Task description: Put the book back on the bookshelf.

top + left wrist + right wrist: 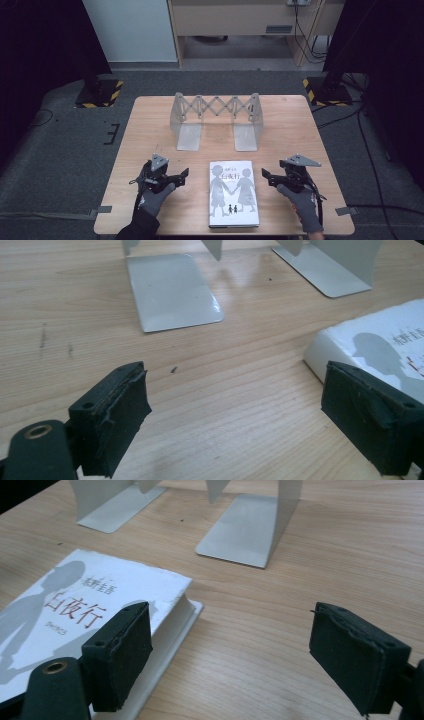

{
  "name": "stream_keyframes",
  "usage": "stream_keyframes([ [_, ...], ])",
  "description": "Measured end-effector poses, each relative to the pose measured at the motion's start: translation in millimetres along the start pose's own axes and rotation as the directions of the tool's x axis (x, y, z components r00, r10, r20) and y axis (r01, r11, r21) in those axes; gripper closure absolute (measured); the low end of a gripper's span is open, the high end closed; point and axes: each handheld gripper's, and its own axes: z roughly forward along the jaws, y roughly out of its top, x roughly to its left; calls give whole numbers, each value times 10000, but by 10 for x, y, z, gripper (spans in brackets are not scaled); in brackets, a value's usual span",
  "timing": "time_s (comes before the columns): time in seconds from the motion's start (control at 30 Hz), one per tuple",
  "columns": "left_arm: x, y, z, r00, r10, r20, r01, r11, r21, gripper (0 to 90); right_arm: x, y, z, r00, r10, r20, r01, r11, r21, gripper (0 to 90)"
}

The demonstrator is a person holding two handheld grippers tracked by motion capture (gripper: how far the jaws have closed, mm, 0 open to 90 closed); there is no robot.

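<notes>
book [233, 193] flat at counter [150, 125] 6 o'clock, untouched | rack [216, 119] empty at 12 | left tongs [176, 178] spread, right tongs [269, 179] spread, flanking book | likely nothing begun

Grey carpet floor [60, 150]; wooden desk [240, 20] behind.

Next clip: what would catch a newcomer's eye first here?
A white book with grey silhouette figures on its cover lies flat at the near edge of the wooden table. The left tongs and right tongs flank it, both open and empty. Behind stands an expandable metal bookend rack.
</notes>
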Motion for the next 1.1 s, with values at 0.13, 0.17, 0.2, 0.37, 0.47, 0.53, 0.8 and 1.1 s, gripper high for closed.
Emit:
stream_keyframes([
  [0.13, -75, -4, 20, 9996, 137, 235, -138, 9999, 52, 106, 81, -14, 35, 9997, -88, -222, 90, 9999, 87, 173],
  [0.17, -92, -5, 26, 9994, 158, 294, -161, 9998, 78, 106, 100, -17, 45, 9994, -145, -318, 149, 9998, 128, 173],
  [0.2, -109, -6, 32, 9992, 183, 358, -187, 9998, 99, 108, 121, -19, 55, 9991, -164, -396, 170, 9997, 159, 173],
  [0.37, -207, -14, 68, 9978, 245, 621, -255, 9996, 157, 109, 216, -37, 101, 9974, -270, -671, 284, 9994, 191, 171],
  [0.47, -275, -23, 97, 9963, 356, 779, -376, 9990, 246, 110, 273, -51, 134, 9963, -325, -790, 346, 9991, 263, 171],
  [0.53, -323, -29, 121, 9952, 388, 893, -417, 9987, 305, 109, 301, -57, 149, 9953, -381, -890, 412, 9986, 323, 172],
  [0.8, -484, -54, 197, 9899, 582, 1296, -650, 9967, 485, 114, 377, -90, 218, 9918, -372, -1221, 435, 9978, 496, 177],
  [1.1, -612, -84, 291, 9844, 804, 1563, -927, 9930, 728, 113, 437, -128, 296, 9873, -306, -1558, 430, 9961, 773, 185],
])
